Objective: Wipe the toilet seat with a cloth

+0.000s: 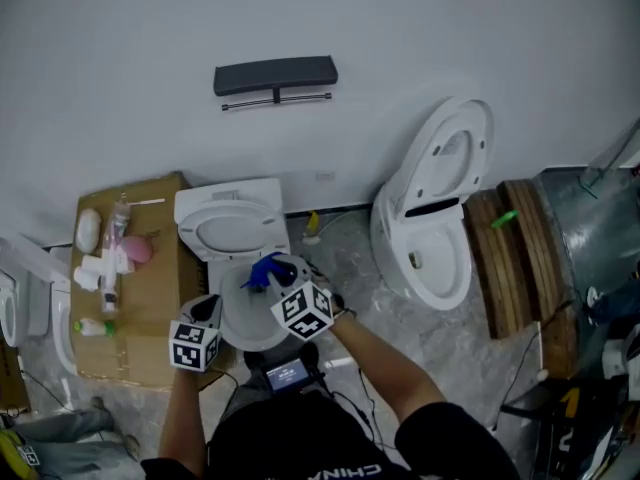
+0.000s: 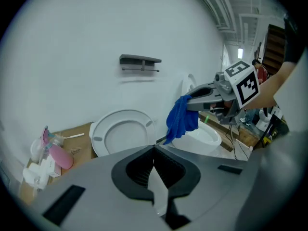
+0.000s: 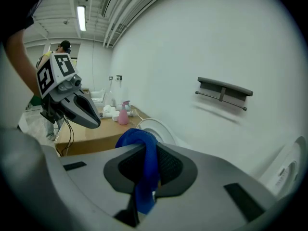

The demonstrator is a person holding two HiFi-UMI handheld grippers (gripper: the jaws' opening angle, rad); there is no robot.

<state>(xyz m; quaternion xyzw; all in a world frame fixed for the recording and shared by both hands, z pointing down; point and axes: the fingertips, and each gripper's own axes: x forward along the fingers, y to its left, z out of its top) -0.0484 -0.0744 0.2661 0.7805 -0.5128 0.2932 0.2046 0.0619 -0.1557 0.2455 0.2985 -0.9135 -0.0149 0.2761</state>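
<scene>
The blue cloth (image 2: 182, 119) is gripped in the right tongs (image 3: 146, 154) and is held above the toilet bowl (image 1: 248, 320), in front of the raised toilet seat (image 1: 232, 231). The left tongs (image 2: 154, 166) are closed, and nothing is held between them.

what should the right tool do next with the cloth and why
Probably carry the right tool toward the raised toilet seat until the blue cloth touches it. The cloth is pinched in that tool and hangs in the air, clear of the seat, so no wiping has begun.
</scene>
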